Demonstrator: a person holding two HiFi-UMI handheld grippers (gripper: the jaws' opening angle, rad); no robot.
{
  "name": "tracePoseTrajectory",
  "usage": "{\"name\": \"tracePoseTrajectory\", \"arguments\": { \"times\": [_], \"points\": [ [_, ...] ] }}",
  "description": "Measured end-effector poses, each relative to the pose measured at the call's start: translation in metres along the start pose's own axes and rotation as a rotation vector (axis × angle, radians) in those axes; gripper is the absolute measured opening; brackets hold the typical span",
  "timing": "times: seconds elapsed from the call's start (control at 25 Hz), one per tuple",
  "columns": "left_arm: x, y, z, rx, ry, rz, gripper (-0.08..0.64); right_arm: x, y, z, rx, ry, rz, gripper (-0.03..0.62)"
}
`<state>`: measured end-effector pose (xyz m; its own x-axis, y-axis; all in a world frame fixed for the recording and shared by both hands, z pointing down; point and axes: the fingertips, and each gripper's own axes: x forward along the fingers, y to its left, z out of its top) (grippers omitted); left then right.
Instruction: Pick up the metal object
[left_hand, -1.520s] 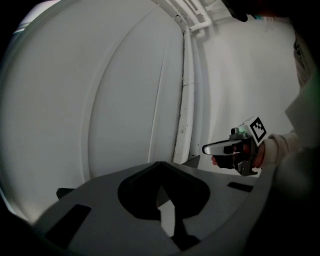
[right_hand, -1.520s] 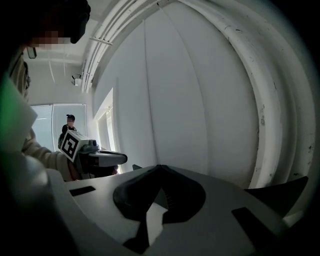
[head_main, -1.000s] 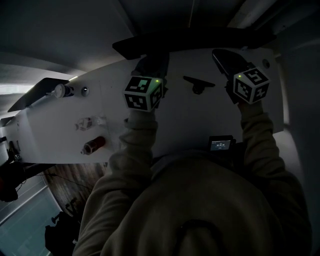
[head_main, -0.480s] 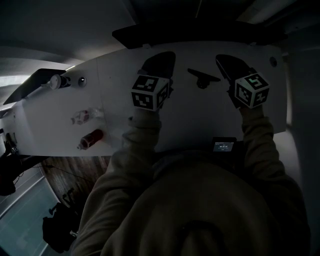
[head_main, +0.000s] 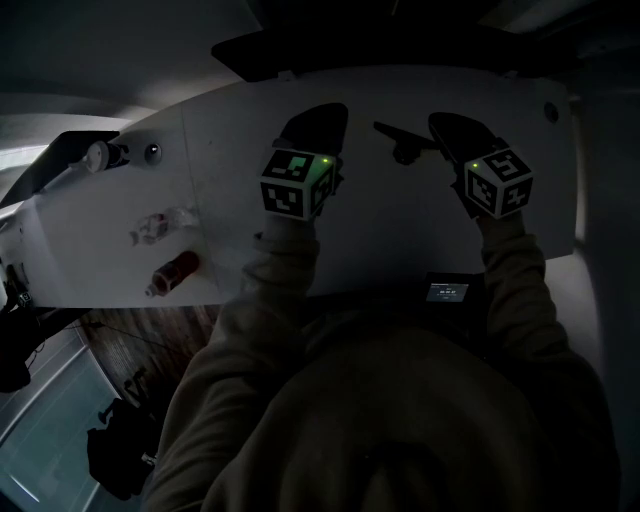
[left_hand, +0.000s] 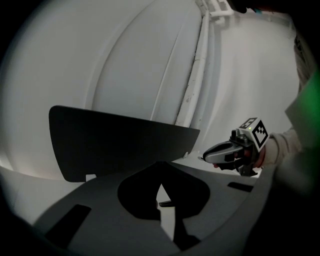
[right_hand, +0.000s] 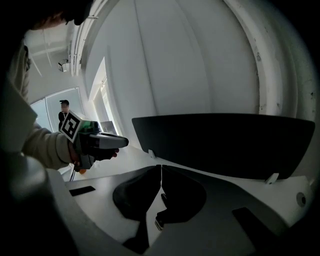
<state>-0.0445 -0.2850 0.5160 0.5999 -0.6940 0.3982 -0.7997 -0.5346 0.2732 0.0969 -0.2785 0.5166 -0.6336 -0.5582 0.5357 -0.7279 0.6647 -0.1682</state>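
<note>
Dim light falls on a white table with a low black panel along its far edge, and the person holds both tools over the far half of it. At about 12 o'clock on the table lies what I take to be the metal object: a small dark piece with a long thin bar and a short stub under its middle. It sits flat on the surface and nothing touches it. It is at 3 o'clock from the left gripper and at 9 o'clock from the right gripper, nearer the right one. Both pairs of jaws are closed tip to tip with nothing between them, so whichever tool goes in must open before it can take anything. The piece should be rigid and will not give under the pads. Its surface is probably smooth, so it could slide or twist out of a light pinch. It looks small enough to be light, though metal may weigh more than its size suggests. Because it lies so low, the jaws would have to come down almost to the table. The best hold seems to be across the narrow bar close to the stub, where the weight balances; a grip near one end would let it swing. A red cylinder at 9 o'clock on the table lies well apart from all this.
</note>
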Motion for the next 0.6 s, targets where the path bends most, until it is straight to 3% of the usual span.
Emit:
{"name": "tracePoseTrajectory", "arguments": {
  "times": [0.28, 0.6],
  "points": [
    [0.005, 0.001, -0.033, -0.042, 0.03, -0.01, 0.003, 0.008, 0.01, -0.033, -0.038, 0.068, 0.007, 0.02],
    [0.008, -0.006, -0.07, -0.082, 0.069, -0.032, 0.003, 0.017, 0.013, -0.069, -0.016, 0.113, 0.025, 0.02]
  ]
}}
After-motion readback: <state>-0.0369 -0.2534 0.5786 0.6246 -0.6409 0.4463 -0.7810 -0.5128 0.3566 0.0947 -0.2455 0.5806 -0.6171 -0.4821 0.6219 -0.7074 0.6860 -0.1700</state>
